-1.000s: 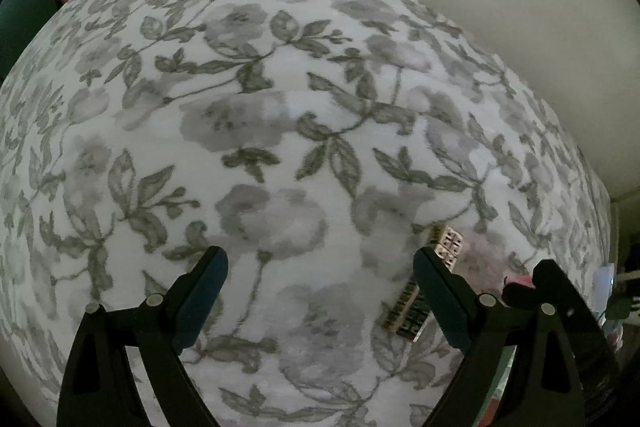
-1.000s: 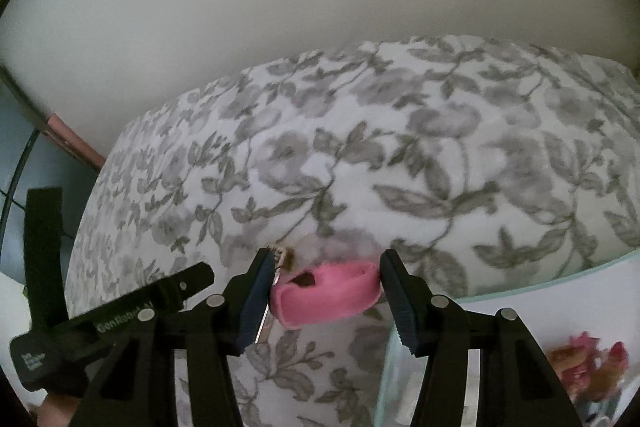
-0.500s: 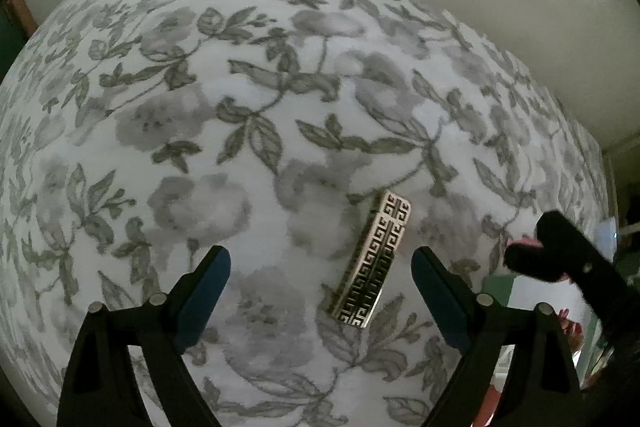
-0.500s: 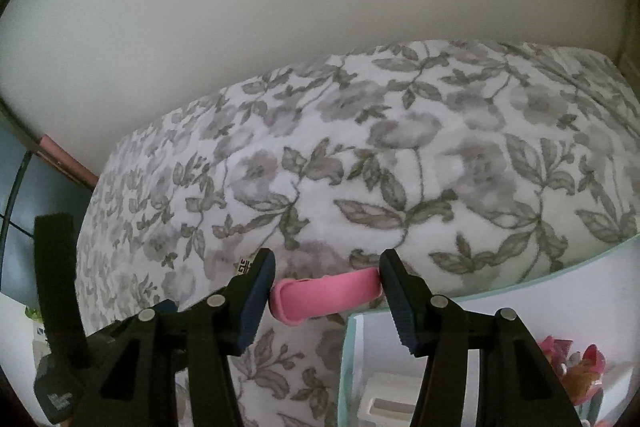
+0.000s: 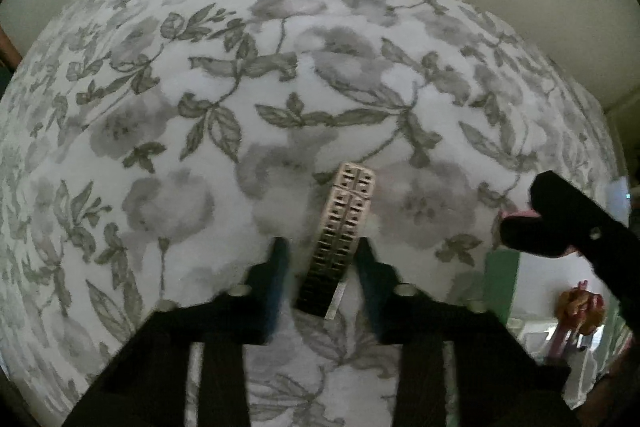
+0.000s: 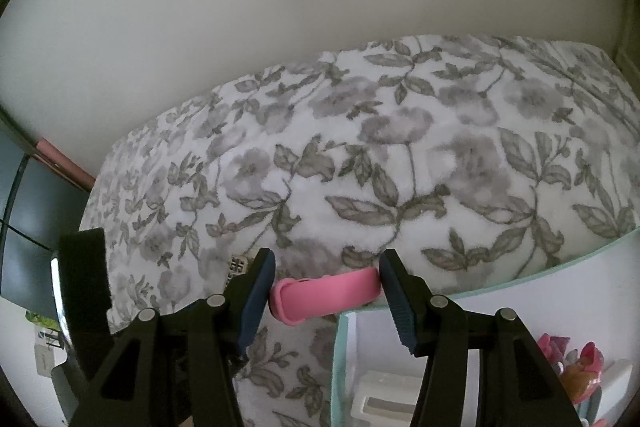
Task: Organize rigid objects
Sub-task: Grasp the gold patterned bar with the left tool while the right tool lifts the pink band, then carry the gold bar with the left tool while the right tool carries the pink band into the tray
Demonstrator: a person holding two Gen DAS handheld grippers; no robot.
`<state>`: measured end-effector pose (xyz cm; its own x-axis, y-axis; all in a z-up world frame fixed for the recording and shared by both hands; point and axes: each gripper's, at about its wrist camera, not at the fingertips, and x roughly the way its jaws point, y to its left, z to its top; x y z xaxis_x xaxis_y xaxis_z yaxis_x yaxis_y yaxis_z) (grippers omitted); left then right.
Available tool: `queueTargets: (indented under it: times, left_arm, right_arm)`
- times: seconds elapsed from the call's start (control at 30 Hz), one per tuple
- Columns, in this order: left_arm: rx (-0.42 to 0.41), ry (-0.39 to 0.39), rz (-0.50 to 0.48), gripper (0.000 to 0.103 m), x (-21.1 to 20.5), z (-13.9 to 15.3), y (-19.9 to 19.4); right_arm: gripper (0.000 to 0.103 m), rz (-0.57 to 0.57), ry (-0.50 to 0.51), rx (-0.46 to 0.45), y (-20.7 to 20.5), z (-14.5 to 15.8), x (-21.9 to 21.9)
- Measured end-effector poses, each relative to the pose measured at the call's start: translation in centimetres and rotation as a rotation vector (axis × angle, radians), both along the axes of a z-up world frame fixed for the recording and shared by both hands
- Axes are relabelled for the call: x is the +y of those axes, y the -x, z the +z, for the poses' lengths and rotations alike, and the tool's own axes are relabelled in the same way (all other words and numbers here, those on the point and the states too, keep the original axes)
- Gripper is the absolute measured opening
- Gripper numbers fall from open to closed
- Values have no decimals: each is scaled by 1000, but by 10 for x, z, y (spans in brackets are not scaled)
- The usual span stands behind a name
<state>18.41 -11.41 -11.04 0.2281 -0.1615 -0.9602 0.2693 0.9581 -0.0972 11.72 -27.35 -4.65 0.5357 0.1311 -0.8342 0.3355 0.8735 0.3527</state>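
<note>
Left tool (image 5: 322, 259) closing around patterned metal bracelet (image 5: 344, 227) lying on floral bed cover (image 5: 200, 107); pads not visibly pressing. Right tool (image 6: 327, 289) clamped on pink band (image 6: 324, 293), above edge of mint-trimmed white box (image 6: 520, 279). Pale wall (image 6: 320, 7) beyond.

A soft white blanket printed with grey flowers and leaves (image 5: 168, 131) covers the surface, meeting a plain cream wall (image 6: 280, 27) behind. A dark panel edged by a pink strip (image 6: 60, 159) stands at left.
</note>
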Motion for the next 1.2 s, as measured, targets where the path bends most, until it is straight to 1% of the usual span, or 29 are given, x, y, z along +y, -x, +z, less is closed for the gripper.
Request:
queueTargets:
  times: [0.13,0.2,0.3,0.33,0.5,0.77,1.0,1.2]
  left_arm:
    - [2,5,-5,26,0,1,0]
    - [9,24,3,22,2,3,-1]
    - [7,44,8,21,7,9,-3]
    - [1,49,8,21,15,17,-1]
    - [-22,80,19,21,21,33,0]
    - [-97,126,44,21,35,72,7]
    - [-135,154,57,21,31,98,11]
    - [-164,171,53,21,28,120,26]
  right_arm:
    - [57,-1,-1,5,0,-1,0]
    - [57,-2,-1,8,-1,-1,0]
    - [57,-1,-1,10,-1,-1,0]
    - [57,-1,-1,10,-1,-1,0]
    - [57,-2,0,7,0,1,0]
    - [57,-7,6,3,3,8,-4]
    - [57,-15,12,-4,14,19,-9]
    - [57,-32,10,-24,31,36,-15]
